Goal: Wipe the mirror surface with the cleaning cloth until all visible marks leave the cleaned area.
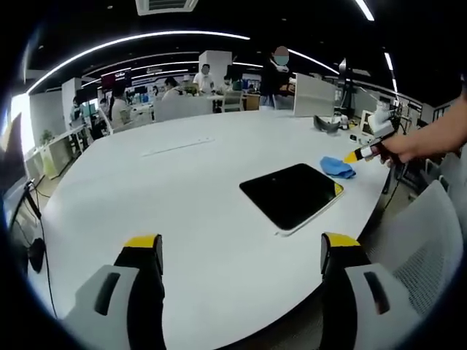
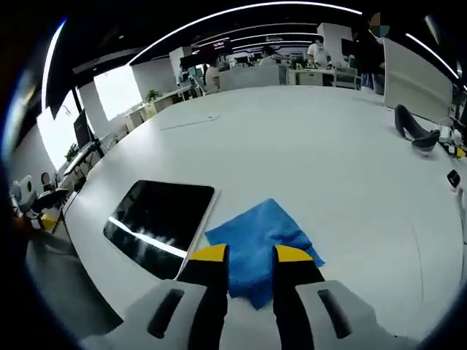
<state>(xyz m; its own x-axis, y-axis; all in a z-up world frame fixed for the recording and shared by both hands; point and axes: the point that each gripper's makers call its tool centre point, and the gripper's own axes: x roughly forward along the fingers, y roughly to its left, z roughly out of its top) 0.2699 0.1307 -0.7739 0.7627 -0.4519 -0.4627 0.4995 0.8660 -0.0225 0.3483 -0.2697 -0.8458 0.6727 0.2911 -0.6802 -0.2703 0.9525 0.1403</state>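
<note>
The mirror (image 1: 292, 193) is a dark rectangle in a white frame, lying flat on the white table (image 1: 182, 189). A blue cleaning cloth (image 1: 338, 168) lies just past its far right corner. My left gripper (image 1: 241, 244) hangs wide open over the table's near edge, short of the mirror, with nothing between its fingers. A hand (image 1: 416, 142) brings my right gripper (image 1: 357, 154) in from the right, to the cloth's edge. In the right gripper view the right gripper (image 2: 252, 255) hovers over the cloth (image 2: 255, 230), jaws a narrow gap apart, and the mirror (image 2: 157, 219) lies to the left.
A dark curved object (image 2: 412, 131) and small items sit at the table's far right. A thin white strip (image 1: 177, 146) lies on the far side. A mesh chair back (image 1: 427, 248) stands at the near right edge. People and desks fill the background.
</note>
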